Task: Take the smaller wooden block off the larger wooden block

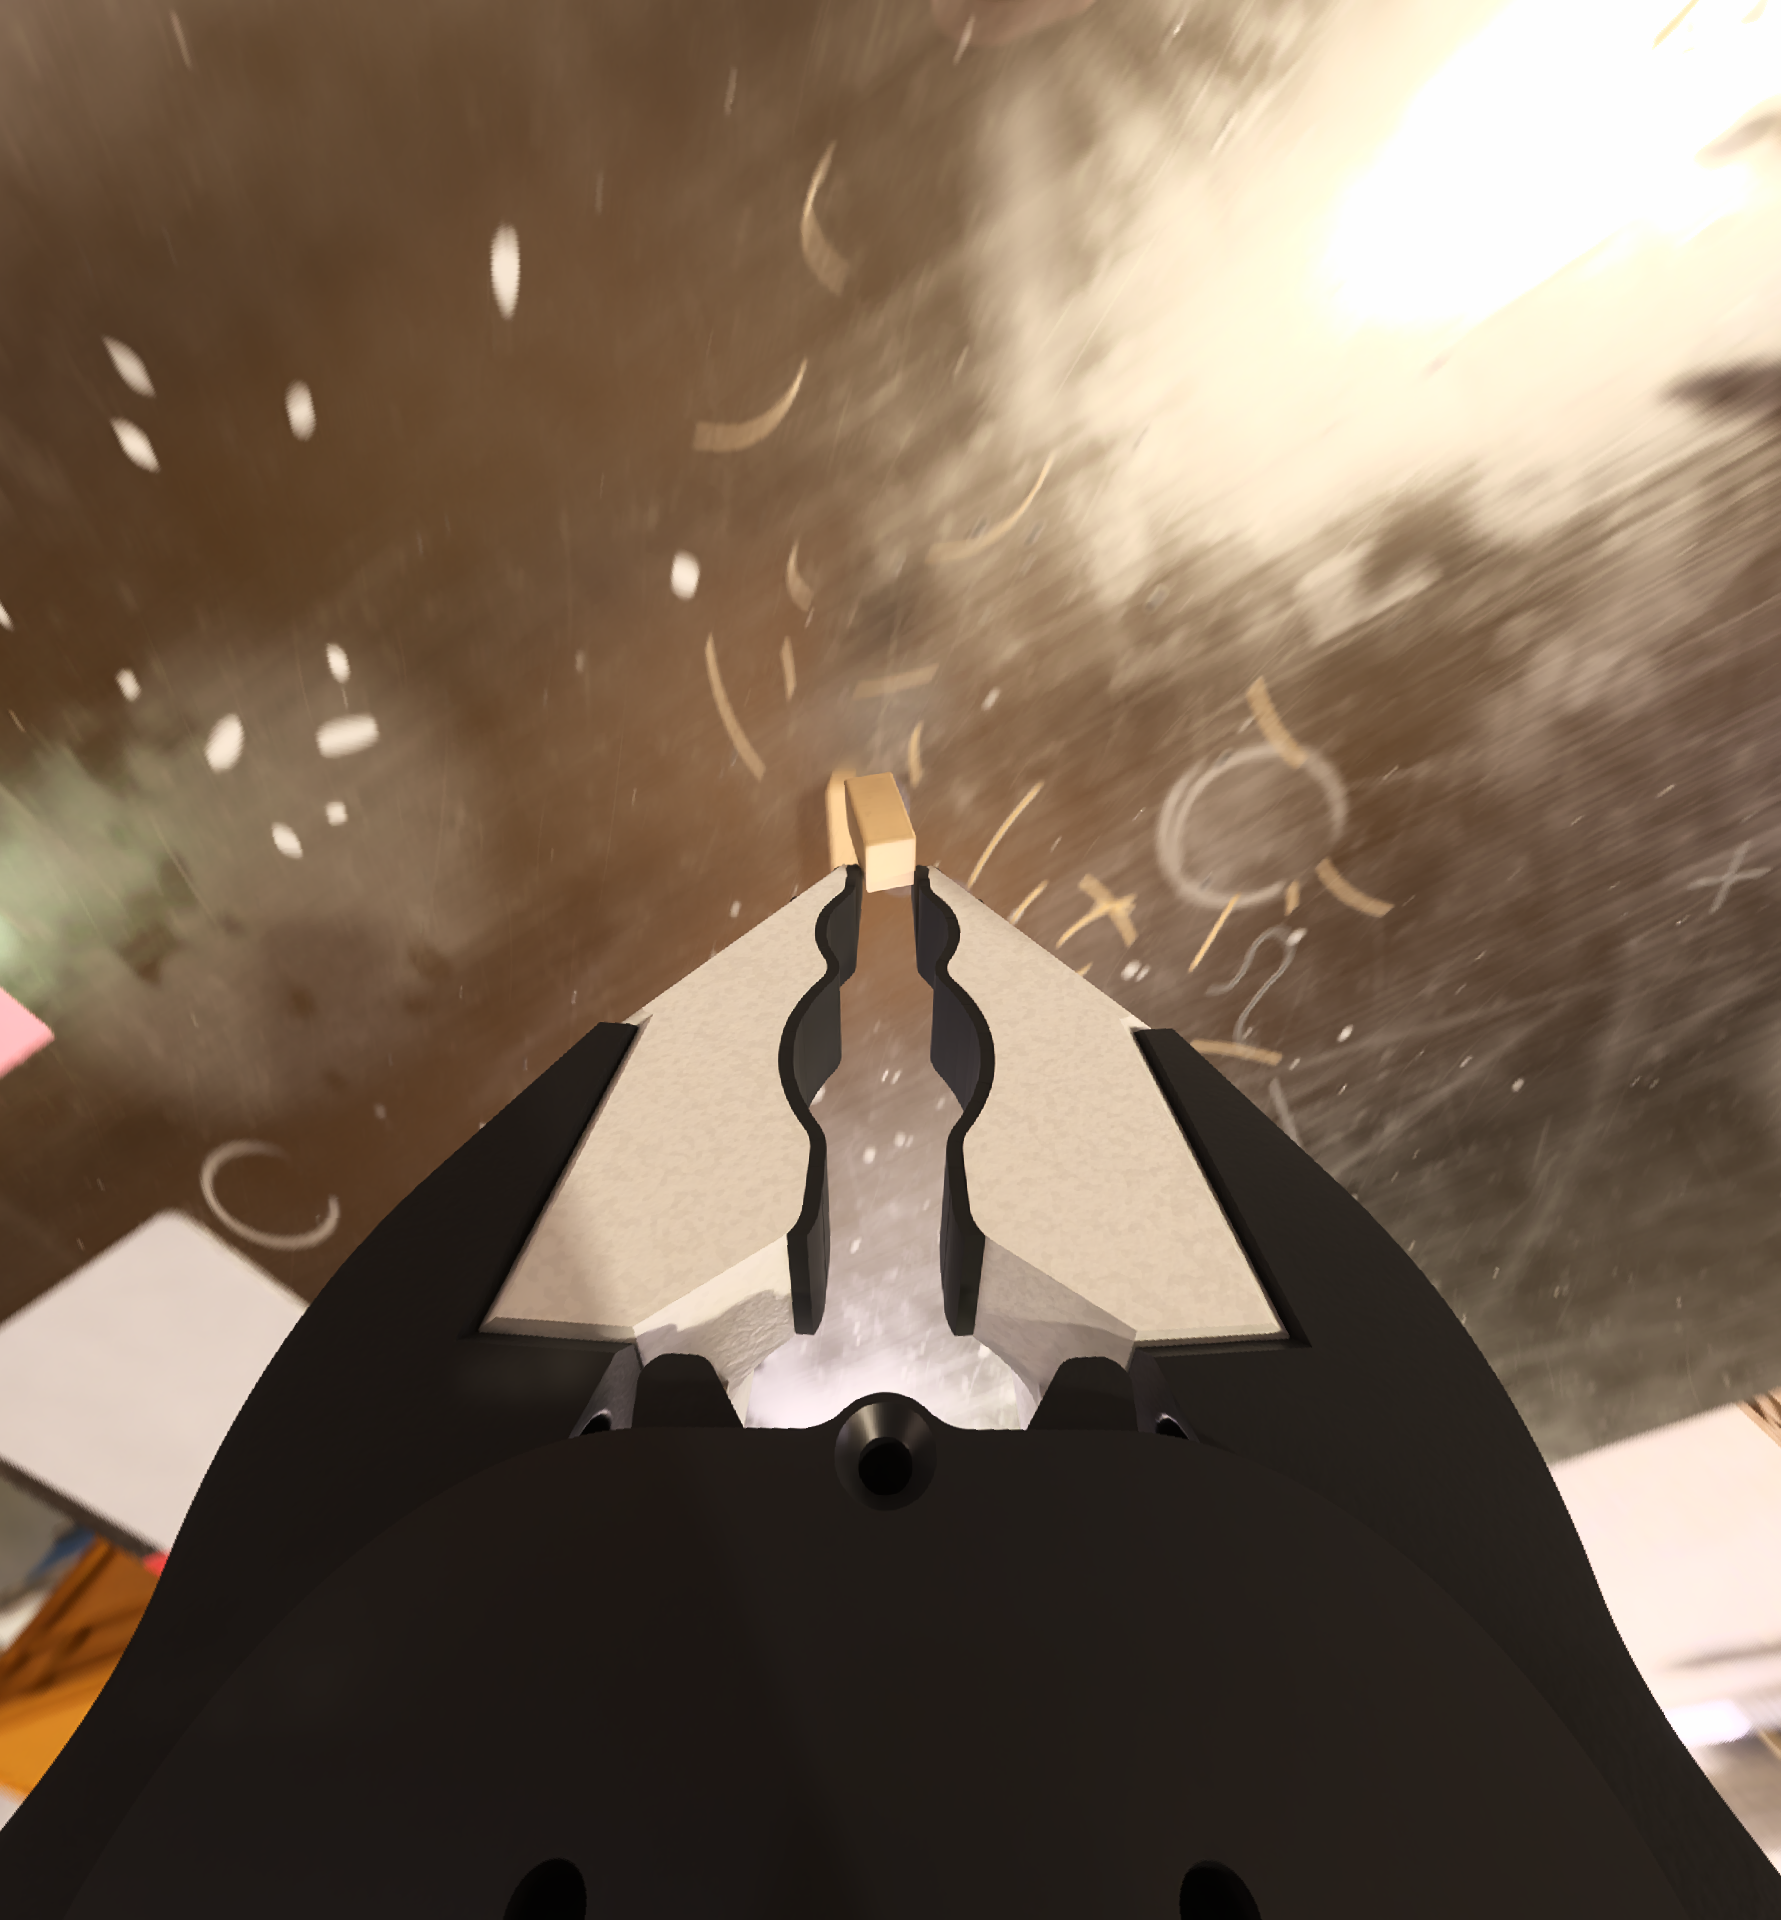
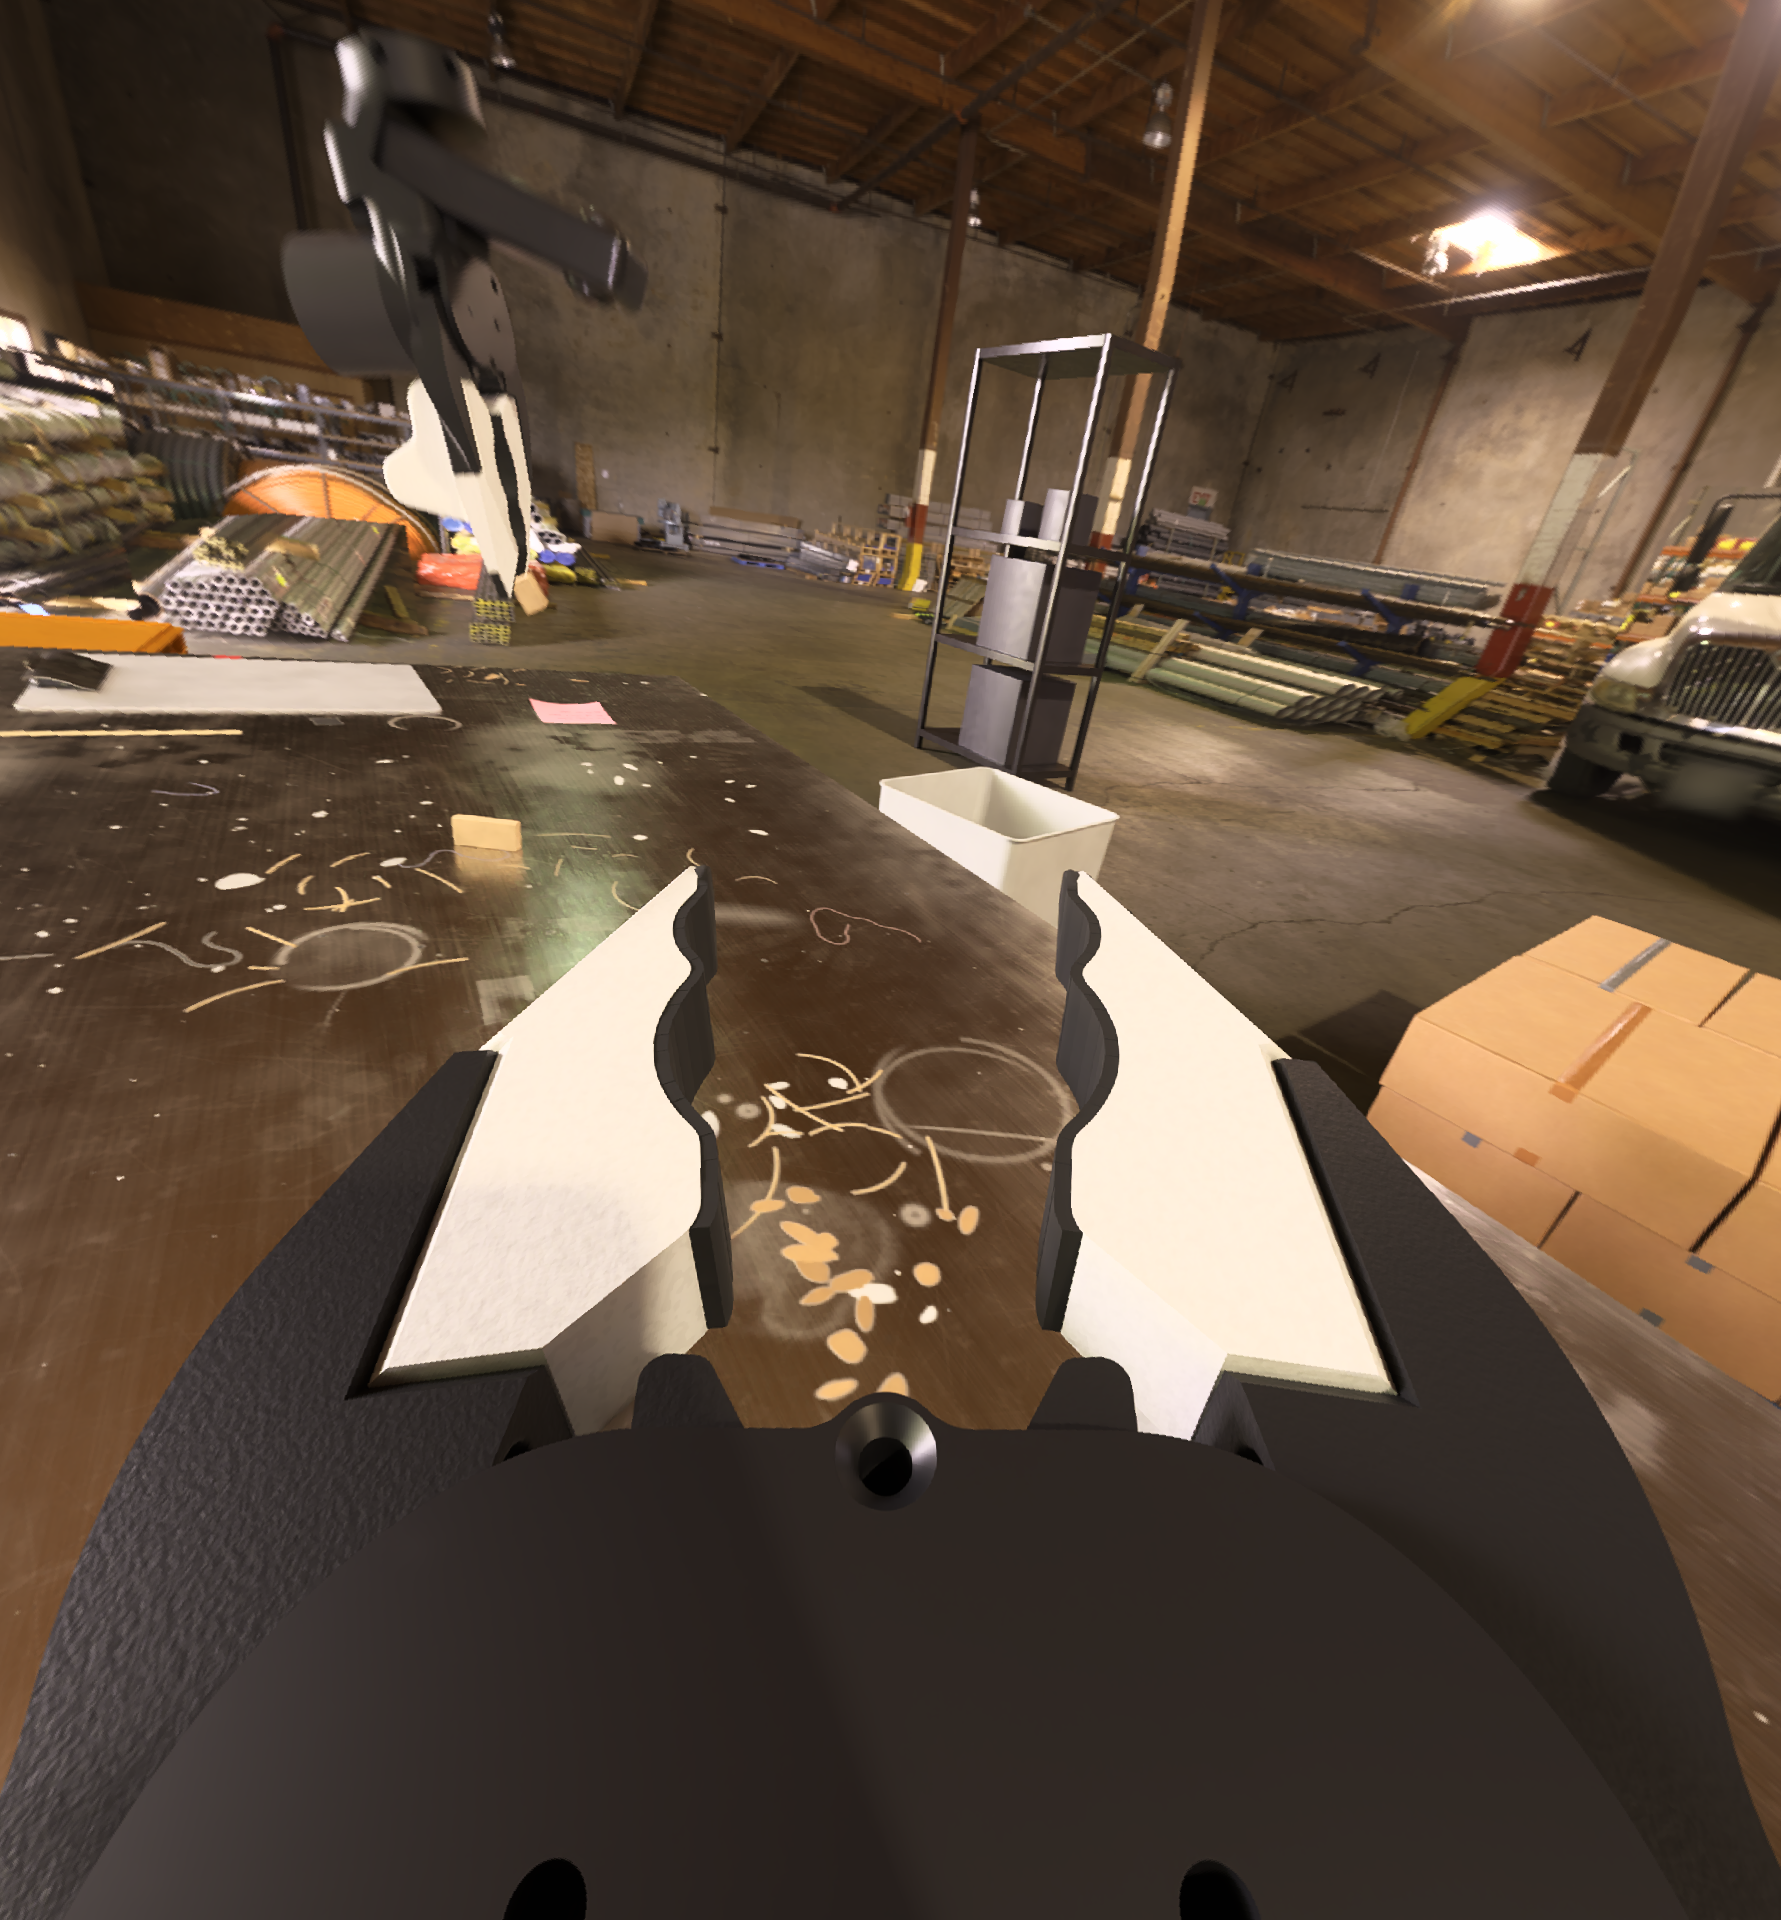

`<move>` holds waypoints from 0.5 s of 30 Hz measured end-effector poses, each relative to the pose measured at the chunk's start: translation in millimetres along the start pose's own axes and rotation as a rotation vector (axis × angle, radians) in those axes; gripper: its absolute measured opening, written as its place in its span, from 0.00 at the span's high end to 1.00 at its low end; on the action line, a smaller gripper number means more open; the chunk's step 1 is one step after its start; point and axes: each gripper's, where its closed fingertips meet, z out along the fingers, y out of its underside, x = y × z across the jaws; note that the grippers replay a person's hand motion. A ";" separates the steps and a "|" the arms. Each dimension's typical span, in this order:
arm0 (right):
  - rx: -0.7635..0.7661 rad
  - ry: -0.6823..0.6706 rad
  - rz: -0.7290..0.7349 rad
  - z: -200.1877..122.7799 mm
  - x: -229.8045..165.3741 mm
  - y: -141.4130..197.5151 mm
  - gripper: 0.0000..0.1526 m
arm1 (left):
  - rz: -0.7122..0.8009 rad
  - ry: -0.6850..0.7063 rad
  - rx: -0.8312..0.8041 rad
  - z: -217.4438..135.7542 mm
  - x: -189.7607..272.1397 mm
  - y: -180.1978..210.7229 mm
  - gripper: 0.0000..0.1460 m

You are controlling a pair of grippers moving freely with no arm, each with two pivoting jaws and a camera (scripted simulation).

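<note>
In the left wrist view my left gripper (image 1: pixel 886 878) is shut on the smaller wooden block (image 1: pixel 888 842), a pale tan piece pinched at the fingertips above the dark table (image 1: pixel 450 520). A tan sliver of the larger wooden block (image 1: pixel 837 821) shows just behind it. In the right wrist view the left gripper (image 2: pixel 517 582) hangs high at the upper left with the smaller block (image 2: pixel 531 594) in its tips. The larger block (image 2: pixel 486 833) lies alone on the table well below it. My right gripper (image 2: pixel 886 894) is open and empty, low over the table's right part.
The scratched brown table (image 2: pixel 190 1091) carries a white sheet (image 2: pixel 231 686) and a pink note (image 2: pixel 572 712) at its far side. Off its right edge stand a white bin (image 2: pixel 1000 831), a metal shelf (image 2: pixel 1042 561) and stacked cardboard boxes (image 2: pixel 1644 1122).
</note>
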 end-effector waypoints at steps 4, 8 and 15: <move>-0.035 0.031 -0.019 -11.5 12.1 4.4 0.57 | 0.089 -0.012 0.216 -17.4 67.8 -61.1 0.94; -0.088 0.053 -0.046 -27.9 29.5 15.8 0.56 | 0.132 0.113 0.411 16.7 156.5 -119.3 0.94; -0.110 0.090 -0.044 -46.6 48.3 28.3 0.57 | 0.064 0.309 0.402 130.0 245.7 -155.0 0.94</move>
